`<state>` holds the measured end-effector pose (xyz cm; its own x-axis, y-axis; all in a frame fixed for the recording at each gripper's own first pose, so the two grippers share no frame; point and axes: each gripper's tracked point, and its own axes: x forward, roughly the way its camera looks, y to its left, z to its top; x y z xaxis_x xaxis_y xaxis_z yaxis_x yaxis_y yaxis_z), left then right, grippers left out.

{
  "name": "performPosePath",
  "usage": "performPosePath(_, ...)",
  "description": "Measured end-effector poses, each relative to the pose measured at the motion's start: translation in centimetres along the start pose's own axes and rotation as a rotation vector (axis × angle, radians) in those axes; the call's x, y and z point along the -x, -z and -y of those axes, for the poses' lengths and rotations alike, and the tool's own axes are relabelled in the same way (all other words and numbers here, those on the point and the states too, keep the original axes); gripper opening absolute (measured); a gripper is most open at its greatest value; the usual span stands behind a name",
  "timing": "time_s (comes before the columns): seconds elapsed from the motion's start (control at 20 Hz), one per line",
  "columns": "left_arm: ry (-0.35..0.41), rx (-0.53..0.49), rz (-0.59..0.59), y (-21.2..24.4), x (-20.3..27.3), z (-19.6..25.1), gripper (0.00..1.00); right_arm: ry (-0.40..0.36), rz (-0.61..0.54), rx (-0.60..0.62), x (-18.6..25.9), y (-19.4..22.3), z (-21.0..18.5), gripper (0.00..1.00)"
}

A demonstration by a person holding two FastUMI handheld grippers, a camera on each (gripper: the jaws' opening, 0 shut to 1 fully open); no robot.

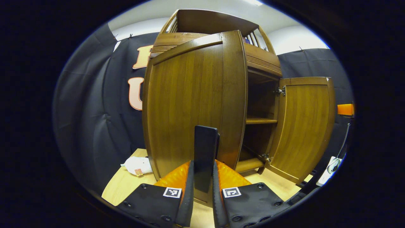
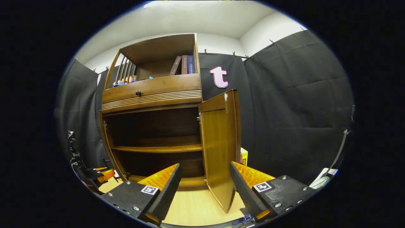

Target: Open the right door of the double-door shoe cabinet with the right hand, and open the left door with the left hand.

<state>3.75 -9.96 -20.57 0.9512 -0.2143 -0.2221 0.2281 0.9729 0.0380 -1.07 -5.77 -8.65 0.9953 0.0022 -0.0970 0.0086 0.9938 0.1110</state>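
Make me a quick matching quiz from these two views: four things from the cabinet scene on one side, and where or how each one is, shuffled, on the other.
Things:
1. left hand-held gripper
2. right hand-held gripper
3. right door
4. books

States:
A. swung open
B. standing in the top compartment
C. shut on the dark handle of the left door
D. open, holding nothing

Pairs: 1-C, 2-D, 3-A, 4-B

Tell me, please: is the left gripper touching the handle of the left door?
Touching. In the left gripper view, the left gripper has both fingers pressed against the sides of the dark handle on the left door, no gap showing.
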Motion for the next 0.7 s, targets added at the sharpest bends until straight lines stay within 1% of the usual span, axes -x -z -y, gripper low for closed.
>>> performPosePath(0.05,-0.014,0.010,0.001,0.0,0.6,-0.6,0.33,-0.007,-0.001,-0.002,-0.1,0.1,-0.5,0.87)
performPosePath(0.1,-0.027,0.011,0.002,-0.1,1.1,-1.2,0.33,-0.014,-0.002,-0.005,-0.1,0.2,-1.0,0.93)
performPosePath(0.15,-0.039,0.005,0.004,-0.1,1.7,-1.8,0.33,-0.021,-0.004,-0.009,-0.2,0.2,-1.4,0.85)
performPosePath(0.3,-0.060,-0.025,-0.003,-0.3,3.3,-3.4,0.30,-0.040,-0.006,-0.019,-0.7,0.3,-2.8,0.85)
performPosePath(0.35,-0.060,-0.029,-0.003,-0.2,3.5,-3.7,0.27,-0.047,-0.007,-0.022,-0.8,0.3,-3.3,0.93)
performPosePath(0.4,-0.070,-0.030,-0.010,-0.2,3.9,-4.2,0.28,-0.054,-0.010,-0.023,-0.9,0.4,-3.8,1.00)
performPosePath(0.45,-0.078,-0.026,-0.006,-0.3,4.1,-4.7,0.21,-0.061,-0.012,-0.021,-0.9,0.5,-4.2,1.00)
performPosePath(0.5,-0.085,-0.020,-0.011,-0.2,4.4,-5.2,0.23,-0.067,-0.013,-0.016,-1.0,0.5,-4.7,0.93)
performPosePath(0.55,-0.094,-0.013,-0.010,-0.3,4.8,-5.8,0.23,-0.073,-0.015,-0.011,-1.0,0.6,-5.1,0.93)
performPosePath(0.6,-0.112,-0.013,-0.015,-0.2,5.1,-6.5,0.24,-0.078,-0.019,-0.006,-1.0,0.7,-5.5,0.93)
performPosePath(0.65,-0.124,-0.022,-0.011,-0.3,5.5,-7.1,0.19,-0.085,-0.020,-0.004,-1.0,0.7,-6.0,1.00)
performPosePath(0.7,-0.129,-0.033,-0.012,-0.4,5.8,-7.5,0.17,-0.092,-0.022,-0.002,-1.0,0.8,-6.5,1.00)
